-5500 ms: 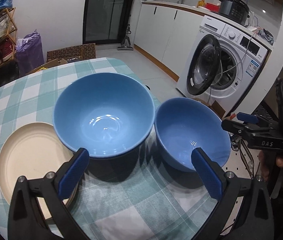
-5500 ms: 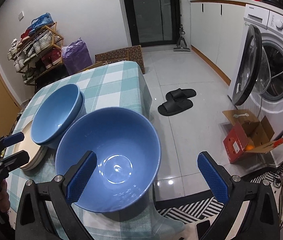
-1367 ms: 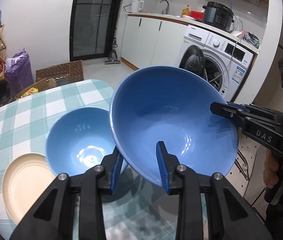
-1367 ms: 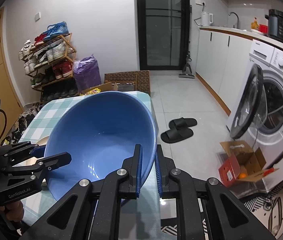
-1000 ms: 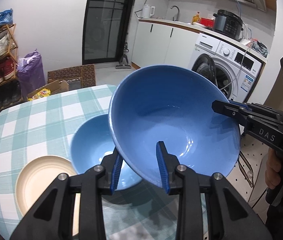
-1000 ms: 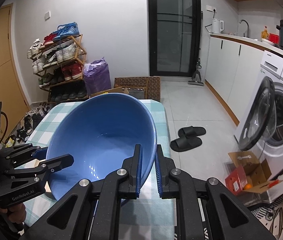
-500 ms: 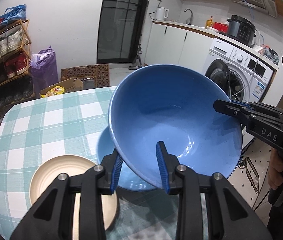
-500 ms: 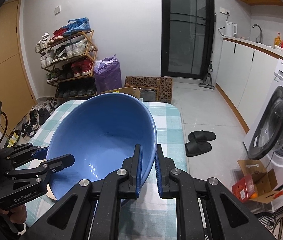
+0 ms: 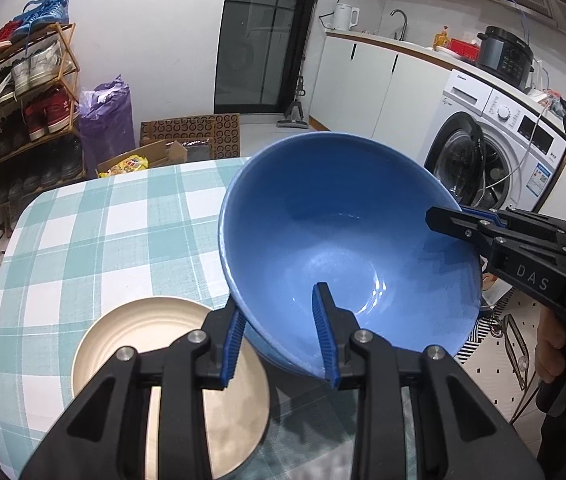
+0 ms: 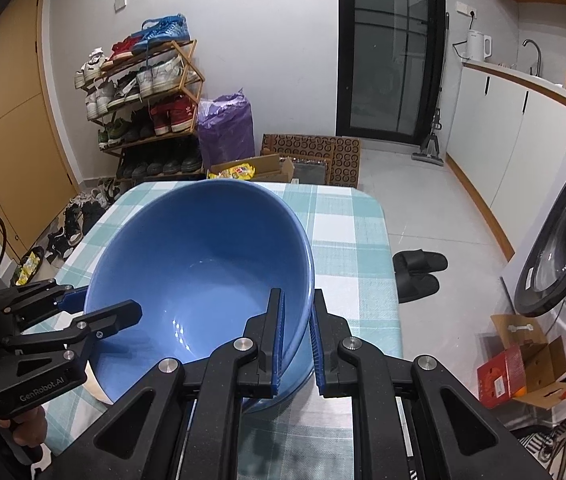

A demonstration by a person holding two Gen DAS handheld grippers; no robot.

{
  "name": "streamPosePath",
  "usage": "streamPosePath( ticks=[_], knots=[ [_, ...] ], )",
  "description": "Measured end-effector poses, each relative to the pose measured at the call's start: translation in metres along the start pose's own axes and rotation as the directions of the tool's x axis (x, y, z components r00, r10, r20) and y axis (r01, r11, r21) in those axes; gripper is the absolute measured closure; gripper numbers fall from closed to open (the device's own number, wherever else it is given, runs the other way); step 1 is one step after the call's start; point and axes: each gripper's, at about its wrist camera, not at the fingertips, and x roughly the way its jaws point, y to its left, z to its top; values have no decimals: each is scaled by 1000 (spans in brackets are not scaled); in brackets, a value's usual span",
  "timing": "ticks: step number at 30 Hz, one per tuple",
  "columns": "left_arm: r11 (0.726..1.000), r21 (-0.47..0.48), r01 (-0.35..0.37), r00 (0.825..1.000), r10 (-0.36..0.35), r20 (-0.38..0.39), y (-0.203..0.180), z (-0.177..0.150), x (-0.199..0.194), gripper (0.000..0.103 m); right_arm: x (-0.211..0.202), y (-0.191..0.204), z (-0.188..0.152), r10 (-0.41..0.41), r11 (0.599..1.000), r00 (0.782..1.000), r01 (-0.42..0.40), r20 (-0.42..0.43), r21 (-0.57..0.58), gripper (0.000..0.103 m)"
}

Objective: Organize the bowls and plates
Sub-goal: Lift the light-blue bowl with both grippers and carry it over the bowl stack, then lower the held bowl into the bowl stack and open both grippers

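Left wrist view: the left gripper (image 9: pixel 281 336) has its jaws clamped on the near rim of the large blue bowl (image 9: pixel 347 248), one pad outside the wall, the other inside. The bowl is tilted and held above the checked tablecloth (image 9: pixel 95 240). Across the bowl, the right gripper (image 9: pixel 439 216) pinches the opposite rim, a hand (image 9: pixel 555 356) wrapped round its handle. Just left of the bowl, a cream plate (image 9: pixel 151 336) lies flat on the cloth. Under the bowl's lower edge a strip of another blue bowl (image 9: pixel 279 362) shows, touching or overlapping the plate's edge; I cannot tell which. A washing machine (image 9: pixel 495 160) stands beyond the bowl, door ajar.

Right wrist view: the right gripper (image 10: pixel 297 344) has its jaws closed tight on the thin rim of the large blue bowl (image 10: pixel 203 272). On the bowl's far side the left gripper (image 10: pixel 103 312) grips the rim too. The bowl hangs over the near half of the tablecloth (image 10: pixel 347 232). A shoe rack (image 10: pixel 143 92) stands beyond the bowl, slippers (image 10: pixel 419 272) to its right on the floor.
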Motion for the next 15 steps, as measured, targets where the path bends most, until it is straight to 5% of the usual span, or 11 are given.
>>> streamPosePath(
  ticks=[15],
  knots=[
    [999,1,-32,998,32,-63,8,-11,37,71,49,-1,-15,-2,1000,998,3,-64,10,90]
  ],
)
